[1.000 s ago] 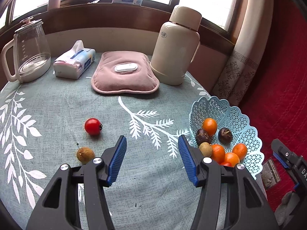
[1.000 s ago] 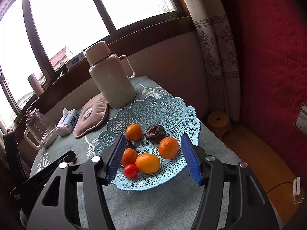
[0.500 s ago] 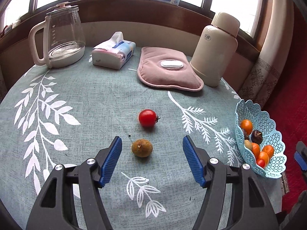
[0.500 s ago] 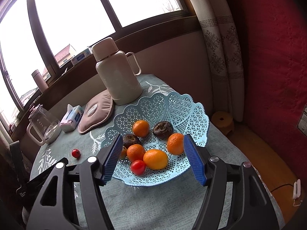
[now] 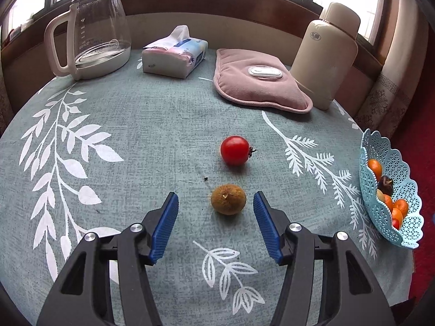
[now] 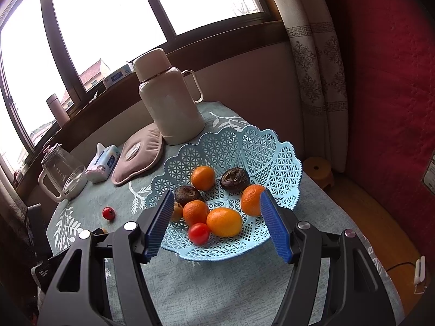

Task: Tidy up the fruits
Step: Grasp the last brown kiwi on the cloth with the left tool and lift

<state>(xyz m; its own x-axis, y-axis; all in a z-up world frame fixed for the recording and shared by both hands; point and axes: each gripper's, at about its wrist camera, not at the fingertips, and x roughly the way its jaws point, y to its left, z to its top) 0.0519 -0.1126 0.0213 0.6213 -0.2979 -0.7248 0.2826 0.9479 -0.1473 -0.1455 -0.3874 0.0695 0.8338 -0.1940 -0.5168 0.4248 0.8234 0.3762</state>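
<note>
A small brown fruit point(image 5: 228, 199) lies on the green tablecloth, with a red tomato point(image 5: 235, 150) just beyond it. My left gripper point(image 5: 216, 203) is open and empty, its blue pads either side of the brown fruit and slightly short of it, not touching. A light blue lattice basket point(image 6: 274, 157) holds several oranges, two dark fruits and a small tomato point(image 6: 199, 233); it also shows at the right table edge in the left wrist view point(image 5: 407, 217). My right gripper point(image 6: 217, 203) is open and empty above the basket's near side. The loose tomato point(image 6: 108, 213) shows far left.
At the back stand a glass kettle point(image 5: 92, 30), a tissue pack point(image 5: 175, 53), a pink heating pad point(image 5: 258, 81) and a cream thermos point(image 5: 326, 57). A red sofa point(image 6: 394, 81) and a small wooden stool point(image 6: 316, 167) lie right of the table.
My left gripper has swung left from the basket side and moved in on the brown fruit, which now sits between its pads. My right gripper has drawn back slightly from the basket.
</note>
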